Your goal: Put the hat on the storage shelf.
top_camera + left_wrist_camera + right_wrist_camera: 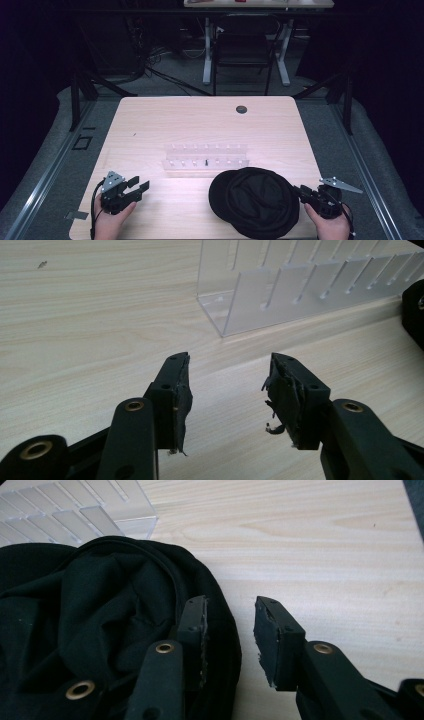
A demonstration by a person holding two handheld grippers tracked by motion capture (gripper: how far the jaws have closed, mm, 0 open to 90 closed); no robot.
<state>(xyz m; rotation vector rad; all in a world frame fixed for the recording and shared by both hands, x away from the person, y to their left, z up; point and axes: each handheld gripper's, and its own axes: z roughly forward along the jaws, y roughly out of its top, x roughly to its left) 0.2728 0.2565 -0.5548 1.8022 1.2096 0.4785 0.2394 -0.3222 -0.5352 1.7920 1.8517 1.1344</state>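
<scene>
Right tool (230,640) sits wide open at the rim of the black hat (255,200), which lies on the desk (150,120) before the clear rack (205,155). Left tool (132,187) is open too (empty). Risk: pinching one loose fold, hat sags, sweeps the rack.

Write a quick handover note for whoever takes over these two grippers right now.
Left gripper: open, empty, over bare wooden table at front left.
Right gripper: open, at the right edge of the black fabric cap; one jaw over the fabric, nothing clamped.
Clear plastic slotted rack: just behind the cap, mid-table.
Done: no grasp yet.
Left: probably close on the cap and move it.
</scene>
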